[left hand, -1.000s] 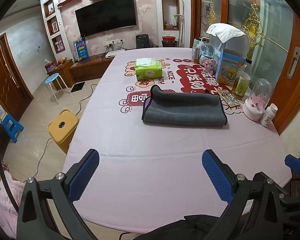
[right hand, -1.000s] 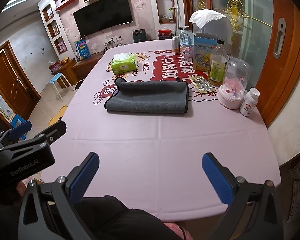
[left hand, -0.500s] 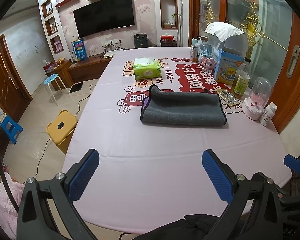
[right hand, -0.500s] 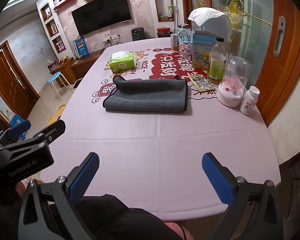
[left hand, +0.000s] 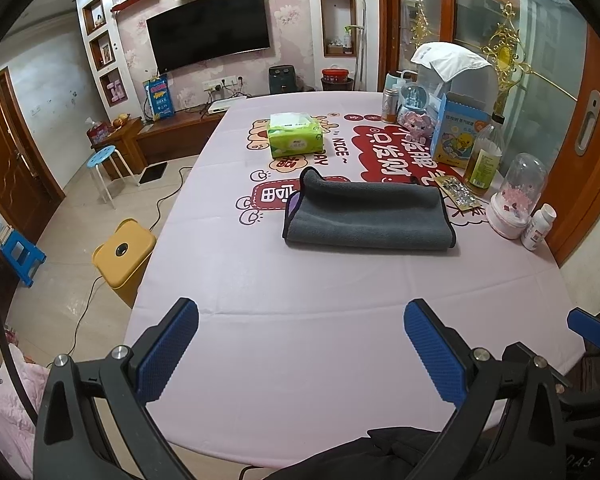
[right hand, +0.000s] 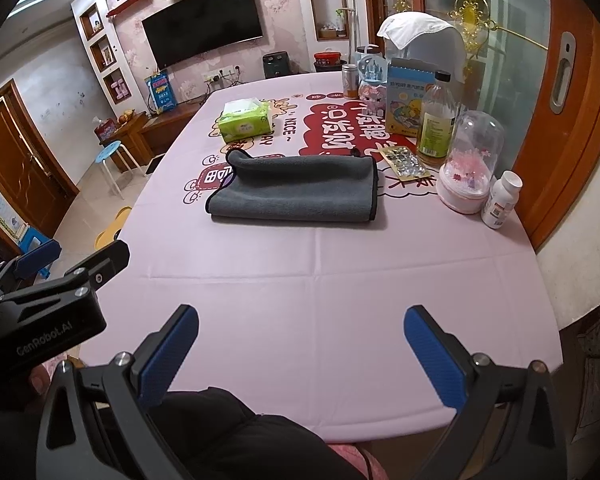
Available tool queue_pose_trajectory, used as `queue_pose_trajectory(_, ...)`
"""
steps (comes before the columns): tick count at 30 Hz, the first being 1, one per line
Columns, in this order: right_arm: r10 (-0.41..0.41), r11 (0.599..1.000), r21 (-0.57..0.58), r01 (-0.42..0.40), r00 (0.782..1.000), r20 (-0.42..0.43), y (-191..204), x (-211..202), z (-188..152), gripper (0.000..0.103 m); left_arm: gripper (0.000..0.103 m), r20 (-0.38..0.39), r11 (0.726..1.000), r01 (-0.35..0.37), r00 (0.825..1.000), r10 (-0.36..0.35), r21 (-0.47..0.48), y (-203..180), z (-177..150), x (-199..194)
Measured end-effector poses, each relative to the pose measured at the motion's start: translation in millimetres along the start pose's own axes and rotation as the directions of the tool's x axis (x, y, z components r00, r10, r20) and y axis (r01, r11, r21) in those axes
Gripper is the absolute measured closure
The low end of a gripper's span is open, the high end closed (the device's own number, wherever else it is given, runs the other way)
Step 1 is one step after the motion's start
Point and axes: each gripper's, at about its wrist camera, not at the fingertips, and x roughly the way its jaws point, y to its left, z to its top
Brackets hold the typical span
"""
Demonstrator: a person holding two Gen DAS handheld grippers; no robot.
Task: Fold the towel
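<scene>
A: Where's the towel?

B: Dark grey microfibre towel with black edging (left hand: 366, 218), mid-table on the pink printed tablecloth (left hand: 300, 340). Already doubled into a long rectangle, rolled fold along the far edge, left end slightly lifted with a purple underside showing.

A: Grippers?

B: Left gripper (left hand: 300, 354) and right gripper (right hand: 300, 356) both held near the table's near edge, well apart from the towel. Each has its 2 blue-padded fingers spread wide, nothing between them.

A: Step in hand?

B: I judge it sits between folds: 1 fold looks done, hands pulled clear. Whether a 2nd layer is tucked under, can't tell from this angle.

A: Next move?

B: Probably reach forward, pinch the 2 corners of 1 short end, carry them across to the other end. Right end lies just beside the foil blister pack (right hand: 404, 162) and near the glass dome ornament (right hand: 470, 168), so the left end looks the safer pick.
</scene>
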Motion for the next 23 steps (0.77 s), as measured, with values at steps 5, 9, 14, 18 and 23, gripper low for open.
queue_pose_trajectory(5,0.000,1.000,-0.006,0.000,1.000,-0.008,3.9,1.0,-0.3,0.000,0.001,-0.002,1.000,-0.001,1.000,0.001,-0.001,2.4,-0.2,2.1)
queue_pose_trajectory(9,0.000,1.000,-0.006,0.000,1.000,-0.015,5.8,1.3,3.3,0.000,0.001,-0.003,1.000,0.000,1.000,0.000,0.001,2.8,-0.2,2.7)
queue_pose_trajectory(14,0.000,1.000,-0.002,0.000,1.000,-0.024,5.1,1.5,3.9,0.000,0.001,-0.003,1.000,-0.001,1.000,0.001,0.000,2.7,0.0,2.6)
queue_pose_trajectory(18,0.000,1.000,-0.001,0.000,1.000,-0.023,4.9,1.5,4.3,0.000,0.001,-0.002,1.000,0.000,1.000,0.000,0.002,3.5,-0.7,2.1)
queue_pose_trajectory(23,0.000,1.000,-0.001,0.000,1.000,-0.026,4.2,2.1,4.7,0.000,0.001,-0.004,1.000,0.000,1.000,0.000,0.001,3.4,-0.6,2.4)
